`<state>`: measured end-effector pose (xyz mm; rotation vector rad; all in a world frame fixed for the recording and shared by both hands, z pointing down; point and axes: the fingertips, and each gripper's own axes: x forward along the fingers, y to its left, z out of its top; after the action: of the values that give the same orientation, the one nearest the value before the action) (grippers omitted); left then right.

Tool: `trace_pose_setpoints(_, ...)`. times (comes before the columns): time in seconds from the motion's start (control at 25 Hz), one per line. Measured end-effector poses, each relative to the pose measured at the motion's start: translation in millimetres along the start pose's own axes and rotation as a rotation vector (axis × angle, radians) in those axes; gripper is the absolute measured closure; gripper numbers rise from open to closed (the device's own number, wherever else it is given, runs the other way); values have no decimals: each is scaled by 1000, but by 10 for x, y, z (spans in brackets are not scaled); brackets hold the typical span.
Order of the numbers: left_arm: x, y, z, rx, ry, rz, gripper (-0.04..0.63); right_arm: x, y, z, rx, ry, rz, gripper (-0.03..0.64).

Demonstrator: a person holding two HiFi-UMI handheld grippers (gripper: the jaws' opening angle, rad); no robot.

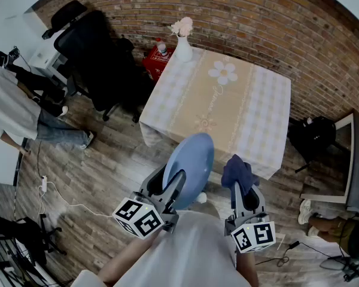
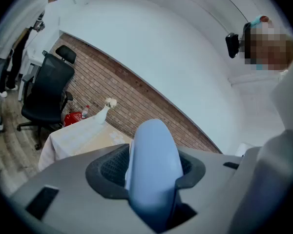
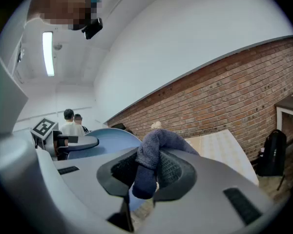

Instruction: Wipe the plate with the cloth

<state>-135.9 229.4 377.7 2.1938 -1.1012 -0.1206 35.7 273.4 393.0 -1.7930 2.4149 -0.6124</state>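
Observation:
A light blue plate [image 1: 190, 166] stands on edge in the air in front of the table, and my left gripper [image 1: 172, 187] is shut on its lower rim. Seen along the left jaws, the plate [image 2: 153, 167] fills the gap between them. My right gripper [image 1: 242, 187] is shut on a dark blue cloth [image 1: 238, 172], held a short way right of the plate and apart from it. In the right gripper view the cloth [image 3: 154, 155] bulges out of the jaws, with the plate [image 3: 105, 140] to its left.
A table with a checked cloth and flower print [image 1: 227, 100] stands ahead, with a white vase [image 1: 183, 43] at its far left corner. A black office chair [image 1: 99, 58] and a person [image 1: 15, 109] are at the left. A black bag [image 1: 314, 137] lies right of the table.

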Motion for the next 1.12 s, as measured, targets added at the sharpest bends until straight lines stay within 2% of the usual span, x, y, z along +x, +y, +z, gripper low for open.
trace_pose_setpoints(0.36,-108,9,-10,9,-13,22,391,10,-62,8,-31,15,6,519)
trace_pose_setpoints(0.56,-61,-64,-54,21,-3,19,391,-32,-52,32,10,3,59,518)
trace_pose_setpoints(0.76,-13,-107,-69,35,1,23,391,-14,-115,-11,13,18,67,518)
trace_pose_setpoints(1.12,218,121,82,39,19,45,390,322,-237,-13,27,41,71,518)
